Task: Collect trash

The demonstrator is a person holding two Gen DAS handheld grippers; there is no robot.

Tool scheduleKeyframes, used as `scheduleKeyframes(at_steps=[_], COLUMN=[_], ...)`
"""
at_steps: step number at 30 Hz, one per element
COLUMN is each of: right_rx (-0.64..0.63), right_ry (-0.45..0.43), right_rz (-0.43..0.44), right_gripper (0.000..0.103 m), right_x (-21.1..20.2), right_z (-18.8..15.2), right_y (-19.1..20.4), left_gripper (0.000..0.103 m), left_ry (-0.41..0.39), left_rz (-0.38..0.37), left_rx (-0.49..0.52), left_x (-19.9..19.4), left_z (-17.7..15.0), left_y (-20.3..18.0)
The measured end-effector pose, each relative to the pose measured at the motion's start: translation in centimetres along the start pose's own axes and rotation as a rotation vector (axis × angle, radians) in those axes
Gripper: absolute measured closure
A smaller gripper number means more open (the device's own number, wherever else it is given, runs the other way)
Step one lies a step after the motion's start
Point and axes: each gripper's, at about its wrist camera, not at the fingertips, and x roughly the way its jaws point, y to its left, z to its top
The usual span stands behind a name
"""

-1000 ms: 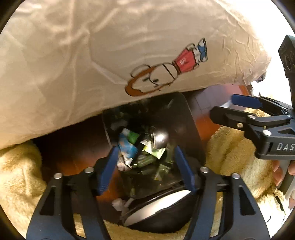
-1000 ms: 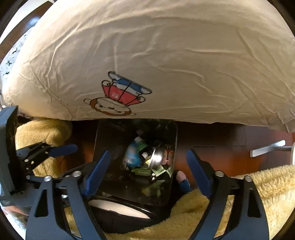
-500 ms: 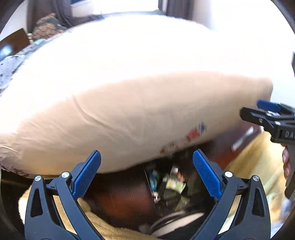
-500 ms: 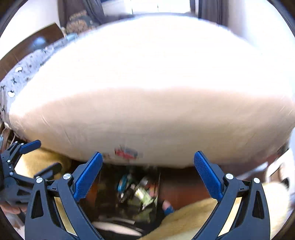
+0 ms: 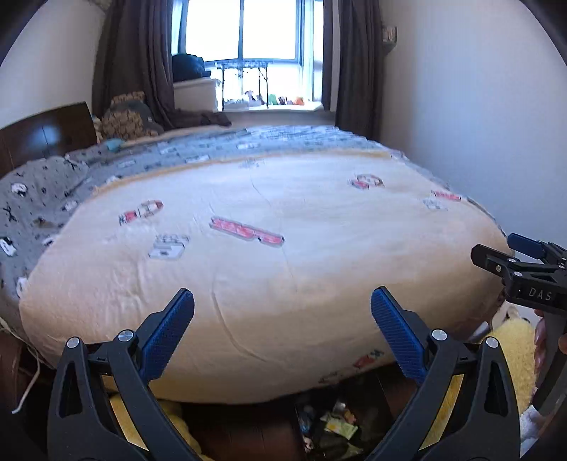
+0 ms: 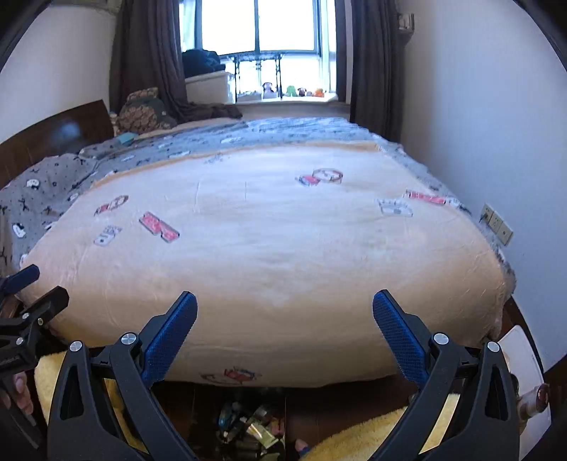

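Now both grippers point level across the bed, each with nothing between its blue pads. The left gripper (image 5: 282, 319) has its tongs spread wide, and so does the right gripper (image 6: 284, 321); each also shows at the edge of the other's view, side by side and apart. Ahead lies the cream quilt (image 5: 269, 255) with small cartoon prints, covering the near end of the bed, and a grey patterned sheet (image 5: 39, 198) runs along its left and far edges. Below the near edge of the bed, low between the tongs, the trash (image 6: 248, 431) sits as a heap of crumpled wrappers in a dark bin on the brown floor; it appears in the left view too (image 5: 333, 425). Yellow fluffy fabric (image 6: 358, 439) lies just beside the bin. Dark curtains (image 6: 149, 56) frame the bright window (image 6: 269, 32) beyond the bed.
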Motion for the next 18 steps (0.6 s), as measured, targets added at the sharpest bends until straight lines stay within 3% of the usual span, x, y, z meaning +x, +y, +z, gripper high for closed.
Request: scheduleKeyframes(at_steps=[8, 18], right_rx=[-0.009, -0.013], right_ry=[-0.127, -0.093], right_rz=[-0.037, -0.037], right_gripper=[0.004, 0.004], right_x=[-2.9, -2.5], right_z=[1.6, 1.4], right_y=[0.6, 1.6], left_gripper=[0.008, 0.008], left_ry=[-0.079, -0.053], left_rz=[0.018, 0.022], left_rx=[-0.04, -0.035], left_x=[-2.0, -2.0], left_z=[1.6, 0.7], left_y=[0.1, 0.1])
